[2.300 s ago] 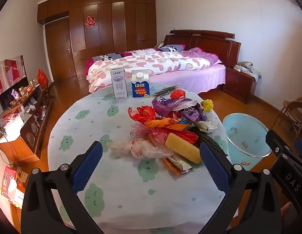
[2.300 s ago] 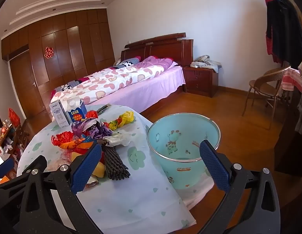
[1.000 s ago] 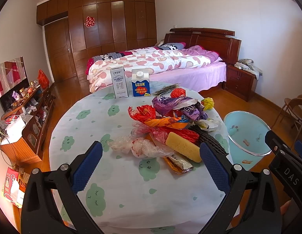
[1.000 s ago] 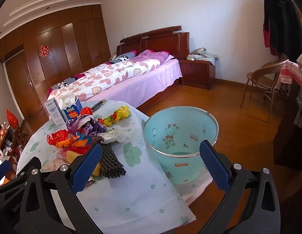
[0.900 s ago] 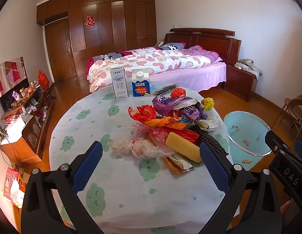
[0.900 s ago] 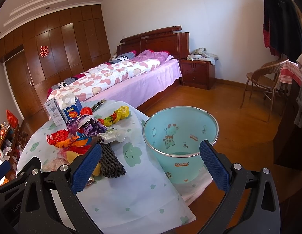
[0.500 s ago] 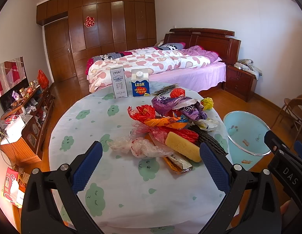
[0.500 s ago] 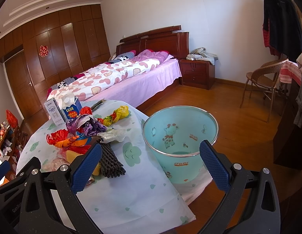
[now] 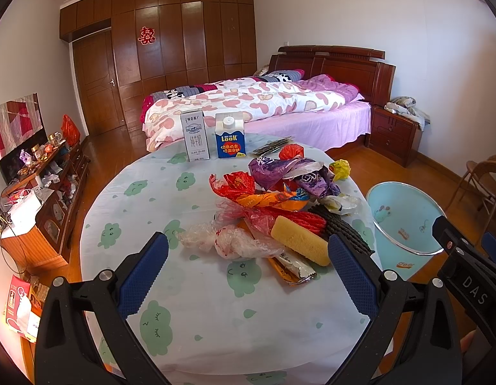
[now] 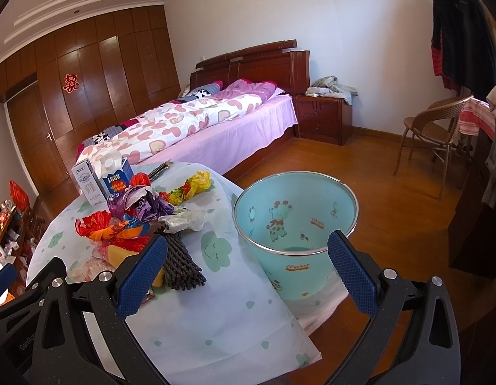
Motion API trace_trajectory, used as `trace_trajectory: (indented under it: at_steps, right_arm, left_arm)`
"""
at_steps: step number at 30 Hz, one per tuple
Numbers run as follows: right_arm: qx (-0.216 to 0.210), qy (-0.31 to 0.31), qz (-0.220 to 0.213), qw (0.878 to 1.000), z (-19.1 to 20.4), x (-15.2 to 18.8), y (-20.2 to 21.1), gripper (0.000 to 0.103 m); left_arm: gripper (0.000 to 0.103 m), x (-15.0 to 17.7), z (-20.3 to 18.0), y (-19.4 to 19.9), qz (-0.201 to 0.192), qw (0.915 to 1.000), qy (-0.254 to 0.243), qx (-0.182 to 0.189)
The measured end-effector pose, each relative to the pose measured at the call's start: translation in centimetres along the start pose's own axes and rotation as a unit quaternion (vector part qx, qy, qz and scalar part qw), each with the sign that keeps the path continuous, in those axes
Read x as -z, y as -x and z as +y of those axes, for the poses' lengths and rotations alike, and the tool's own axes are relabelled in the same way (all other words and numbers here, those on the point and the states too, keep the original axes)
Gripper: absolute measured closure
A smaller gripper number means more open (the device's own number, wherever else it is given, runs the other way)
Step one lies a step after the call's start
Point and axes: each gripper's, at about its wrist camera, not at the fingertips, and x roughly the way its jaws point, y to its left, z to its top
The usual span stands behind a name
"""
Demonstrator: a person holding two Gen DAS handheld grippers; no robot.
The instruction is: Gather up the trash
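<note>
A heap of trash lies on the round table: clear plastic bags, a yellow sponge, red and orange wrappers, a purple bag, a black mesh sleeve and a yellow wrapper. A light blue bin stands on the floor by the table's right edge, also in the left wrist view. My left gripper is open and empty, in front of the heap. My right gripper is open and empty, before the bin.
Two cartons, white and blue, stand at the table's far edge. A bed lies behind, with a nightstand. A wicker chair is at the right. A cluttered low cabinet runs along the left wall.
Both grippers stayed open and nearly still. The right view has shifted slightly since 2.3 s ago, so the bin sits a little more to the left.
</note>
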Motion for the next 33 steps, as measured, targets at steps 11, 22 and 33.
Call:
trace_trajectory:
  at_steps: [11,22,33]
  right_arm:
    - [0.005,-0.002,0.003,1.000,0.0,0.0,-0.1,0.005]
    - [0.004,-0.005,0.007,1.000,-0.1,0.0,-0.1,0.005]
    - [-0.011,0.012,0.017,1.000,0.1,0.0,-1.8,0.005]
  left_arm:
    - [0.006,0.0,0.0,0.0,0.000,1.0000,0.000,0.000]
    - [0.006,0.0,0.1,-0.1,0.002,1.0000,0.000,0.001]
    - [0.006,0.9,1.6,-2.9,0.041,0.9988,0.025,0.013]
